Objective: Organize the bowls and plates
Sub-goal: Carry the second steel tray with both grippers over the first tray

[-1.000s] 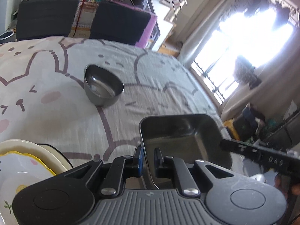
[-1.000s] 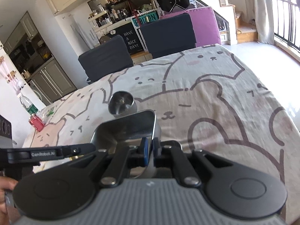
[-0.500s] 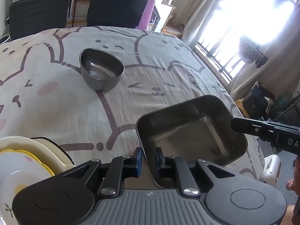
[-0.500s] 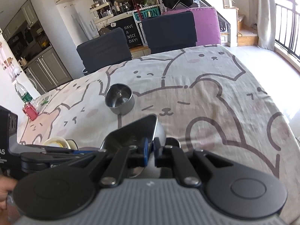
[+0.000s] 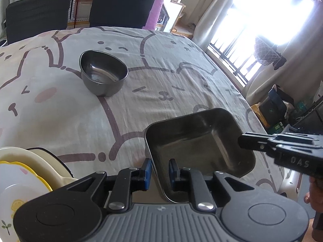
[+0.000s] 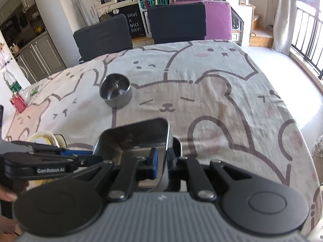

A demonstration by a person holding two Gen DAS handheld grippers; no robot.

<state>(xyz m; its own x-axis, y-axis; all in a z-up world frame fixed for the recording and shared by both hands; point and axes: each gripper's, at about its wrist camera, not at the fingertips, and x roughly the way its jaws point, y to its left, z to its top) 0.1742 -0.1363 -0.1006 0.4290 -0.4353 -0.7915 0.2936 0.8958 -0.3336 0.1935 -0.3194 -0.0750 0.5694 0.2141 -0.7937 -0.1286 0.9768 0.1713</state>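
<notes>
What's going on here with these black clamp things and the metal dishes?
A person with a gripper in each hand is tidying dishes. The left gripper and right gripper straddle opposite walls of a square metal tray on the tablecloth. The right one's fingers are opening around the wall, and the left's look slack, so the tray seems about to be released. A round steel bowl stands farther back; stacked plates sit beside the left gripper.

Left claw (image 5: 159,168) barely parted; right claw (image 6: 160,161) angled downward, its jaws opening.
</notes>
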